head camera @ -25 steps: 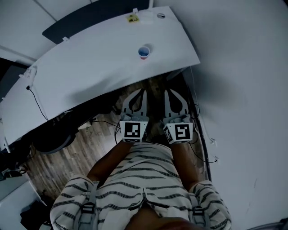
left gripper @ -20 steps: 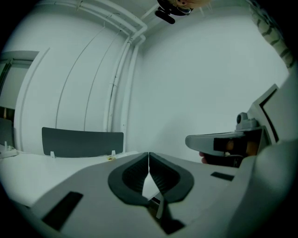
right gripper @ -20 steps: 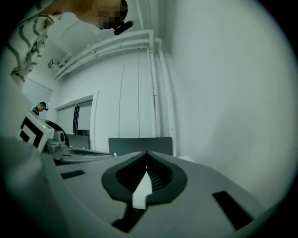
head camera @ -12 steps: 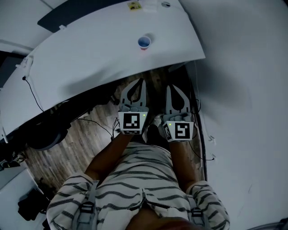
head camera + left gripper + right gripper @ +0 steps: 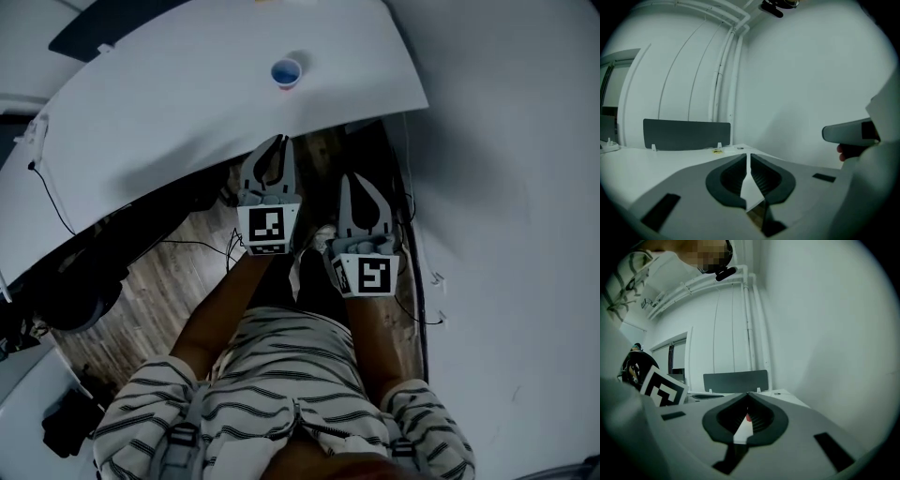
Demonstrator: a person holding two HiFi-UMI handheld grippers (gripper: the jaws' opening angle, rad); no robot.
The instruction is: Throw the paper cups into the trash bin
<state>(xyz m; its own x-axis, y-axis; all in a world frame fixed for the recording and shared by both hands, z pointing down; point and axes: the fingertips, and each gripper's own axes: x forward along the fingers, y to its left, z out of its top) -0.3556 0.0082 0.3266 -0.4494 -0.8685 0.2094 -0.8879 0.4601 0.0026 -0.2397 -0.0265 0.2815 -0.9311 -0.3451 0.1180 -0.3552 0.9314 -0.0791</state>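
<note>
1. Tabletop [image 5: 169,112], white and broad, fills the head view from 9 o'clock to 1 o'clock; the paper cup [image 5: 287,72] stands upright on it at about 12 o'clock, blue inside with a red outer wall, and nothing touches it.
2. The left gripper [image 5: 278,142] has its jaws pressed together tip to tip with nothing between them; its tips sit at the tabletop's near edge in the head view, with the paper cup at its 12 o'clock and well apart.
3. The right gripper [image 5: 356,180] lies at 4 o'clock from the left gripper, just beside it and over the wooden floor [image 5: 159,281]; its jaws are closed and empty too; in the right gripper view a small red patch shows through the opening behind the tips, and I cannot tell what it is.
4. A dark partition panel [image 5: 103,28] stands along the tabletop's far edge at 11 o'clock; a pale wall [image 5: 506,187] takes up the 3 o'clock side.
5. A striped shirt [image 5: 291,375] fills 6 o'clock; both forearms reach from it up to the grippers; a thin cable [image 5: 192,246] trails across the floor at 8 o'clock from the left gripper.
</note>
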